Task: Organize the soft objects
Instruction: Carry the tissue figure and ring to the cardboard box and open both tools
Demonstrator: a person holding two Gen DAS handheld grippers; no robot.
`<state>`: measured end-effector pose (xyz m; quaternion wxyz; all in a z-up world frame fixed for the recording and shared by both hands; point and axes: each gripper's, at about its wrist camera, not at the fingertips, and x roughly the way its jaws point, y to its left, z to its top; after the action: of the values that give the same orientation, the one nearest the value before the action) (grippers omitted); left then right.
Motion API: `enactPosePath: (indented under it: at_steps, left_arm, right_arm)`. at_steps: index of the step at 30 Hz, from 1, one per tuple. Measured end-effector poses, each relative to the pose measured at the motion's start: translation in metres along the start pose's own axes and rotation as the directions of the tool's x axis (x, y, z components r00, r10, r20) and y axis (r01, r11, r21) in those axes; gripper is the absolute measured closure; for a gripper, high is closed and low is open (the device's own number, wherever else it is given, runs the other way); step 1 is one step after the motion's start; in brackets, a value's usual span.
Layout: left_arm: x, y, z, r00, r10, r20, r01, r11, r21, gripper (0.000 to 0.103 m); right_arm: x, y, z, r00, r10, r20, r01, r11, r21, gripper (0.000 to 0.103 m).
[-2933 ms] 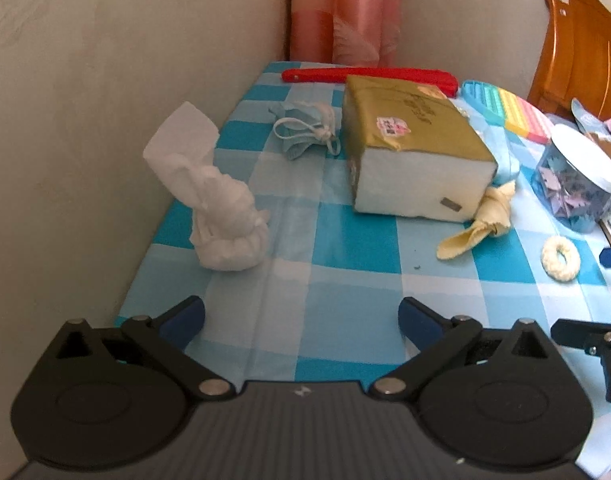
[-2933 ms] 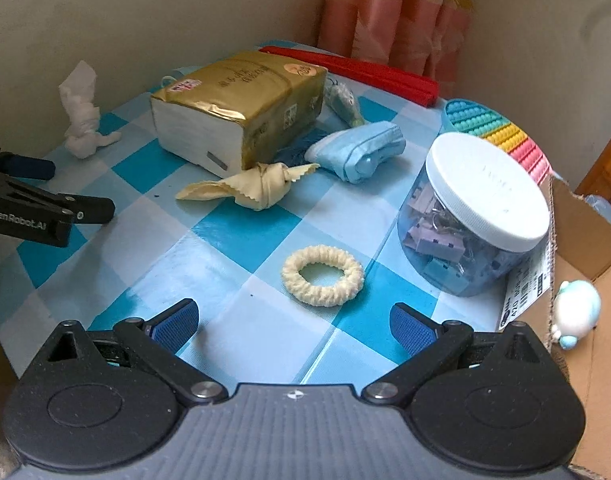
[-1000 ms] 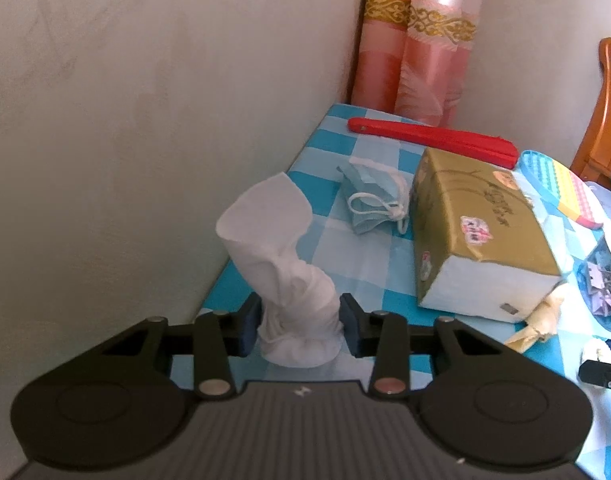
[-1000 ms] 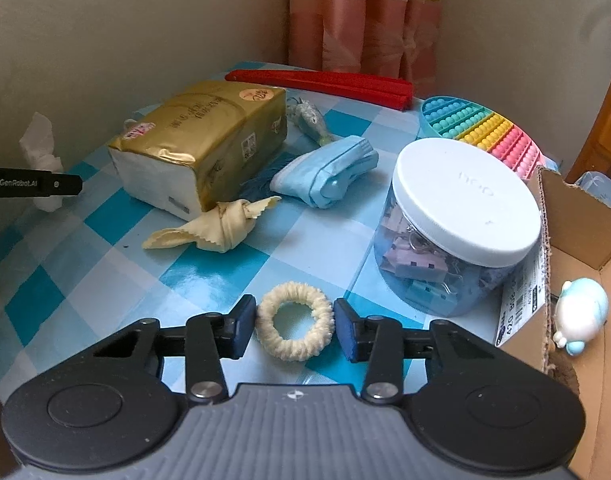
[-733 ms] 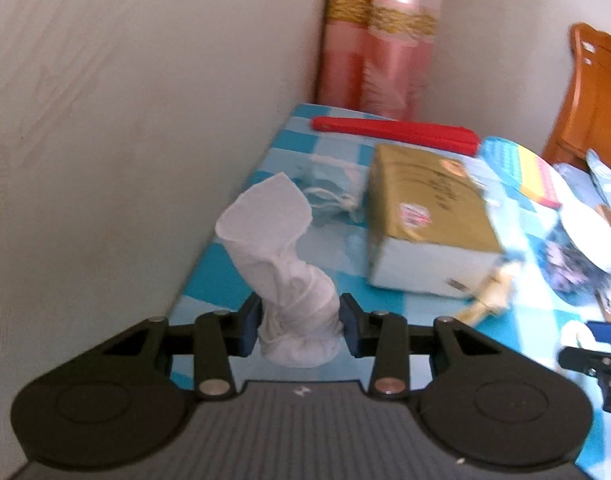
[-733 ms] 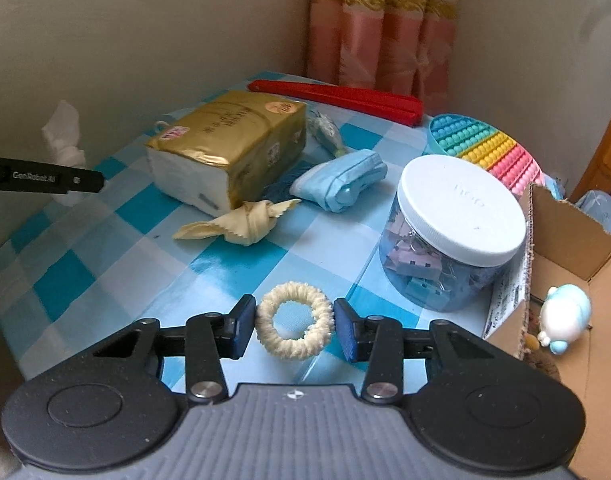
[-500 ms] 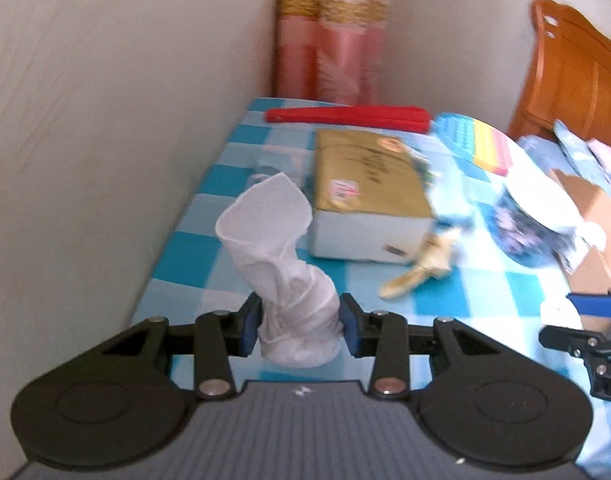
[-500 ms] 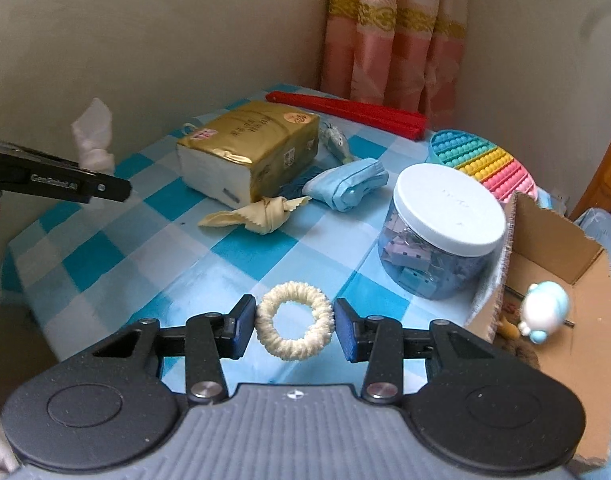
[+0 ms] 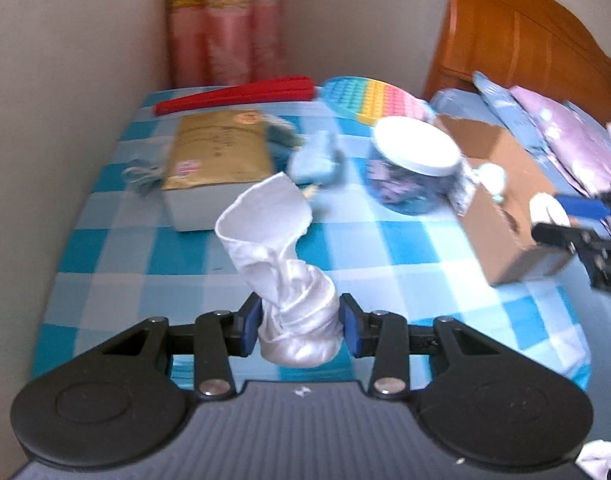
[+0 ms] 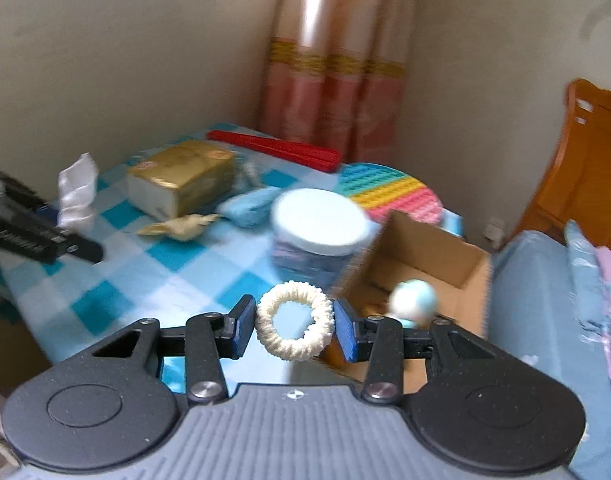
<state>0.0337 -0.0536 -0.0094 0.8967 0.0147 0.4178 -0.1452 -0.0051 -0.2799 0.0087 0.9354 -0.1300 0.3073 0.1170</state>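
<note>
We have one soft thing in each tool, both lifted clear of the checked tablecloth [image 9: 385,248]. Our left gripper [image 9: 300,325] is closed on the white crumpled tissue [image 9: 283,264], its blue pads pinching the bunched lower wad while the loose open end flares up toward 11 o'clock in the left wrist view. It is very light and wholly limp, so the wad is the right place to hold: the thin flared edge would tear or slip out, and a hard squeeze only crushes it further. Our right gripper [image 10: 293,328] is closed across the cream scrunchie [image 10: 294,327], one pad on each side of the ring, which is held roughly face-on to the camera. It is light, springy and ribbed, so it grips well, though it may spring out sideways if the pads sit off its widest line. Beyond it, at about 2 o'clock in the right wrist view, the open cardboard box [image 10: 421,248] stands at the table's edge with a small pale-blue toy [image 10: 411,303] inside; we judge this the likely place for both things, though blur leaves its contents unclear. The tissue pack [image 10: 181,180], the yellow cloth [image 10: 177,226], the folded blue cloth [image 10: 251,204] and the lidded jar [image 10: 317,228] are on the table, from 10 to 12 o'clock.
</note>
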Motion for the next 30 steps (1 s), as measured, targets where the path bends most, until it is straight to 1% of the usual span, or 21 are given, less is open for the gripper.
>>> enactPosePath:
  at_steps: [4, 6, 7, 9, 10, 11, 15, 17, 20, 24, 30]
  left_arm:
    - [0.001, -0.019, 0.004, 0.999, -0.037, -0.008, 0.037, 0.999, 0.039, 0.063]
    - [0.004, -0.027, 0.007, 0.999, -0.047, -0.016, 0.048, 0.997, 0.061, 0.063]
    - [0.005, -0.031, 0.009, 0.999, -0.049, -0.019, 0.050, 0.996, 0.073, 0.063]
    - [0.006, -0.038, 0.012, 0.998, -0.055, -0.023, 0.057, 0.993, 0.099, 0.063]
    - [0.006, -0.041, 0.013, 0.998, -0.059, -0.025, 0.062, 0.992, 0.109, 0.063]
    - [0.007, -0.043, 0.015, 0.998, -0.063, -0.025, 0.065, 0.991, 0.119, 0.063]
    - [0.010, -0.052, 0.022, 0.997, -0.076, -0.034, 0.080, 0.985, 0.153, 0.063]
    - [0.012, -0.059, 0.026, 0.996, -0.084, -0.041, 0.090, 0.980, 0.179, 0.063]
    - [0.012, -0.069, 0.031, 0.994, -0.097, -0.046, 0.105, 0.970, 0.221, 0.063]
    - [0.013, -0.084, 0.043, 0.988, -0.143, -0.055, 0.153, 0.952, 0.265, 0.063]
    - [0.021, -0.116, 0.074, 0.971, -0.225, -0.083, 0.240, 0.911, 0.334, 0.063]
  right_arm:
    - [0.004, -0.024, -0.006, 0.997, -0.072, -0.009, 0.072, 0.997, 0.023, 0.055]
    - [0.010, -0.033, -0.008, 0.996, -0.091, -0.024, 0.092, 0.995, 0.036, 0.055]
    - [0.013, -0.037, -0.010, 0.995, -0.098, -0.036, 0.099, 0.994, 0.041, 0.053]
    - [0.017, -0.039, -0.013, 0.994, -0.098, -0.053, 0.100, 0.994, 0.046, 0.041]
    - [0.017, -0.039, -0.014, 0.994, -0.094, -0.054, 0.096, 0.994, 0.048, 0.027]
    - [0.016, -0.038, -0.016, 0.995, -0.087, -0.045, 0.089, 0.995, 0.049, 0.017]
    - [0.010, -0.033, -0.019, 0.998, -0.055, -0.027, 0.056, 0.998, 0.040, 0.008]
    - [0.008, -0.031, -0.021, 0.999, -0.048, -0.022, 0.049, 0.998, 0.046, 0.001]
    - [0.005, -0.030, -0.023, 0.999, -0.030, -0.024, 0.032, 0.998, 0.061, 0.000]
    - [0.003, -0.028, -0.028, 0.999, -0.034, -0.035, 0.037, 0.996, 0.086, 0.000]
    - [0.002, -0.017, -0.037, 0.999, -0.025, -0.038, 0.029, 0.995, 0.097, 0.000]
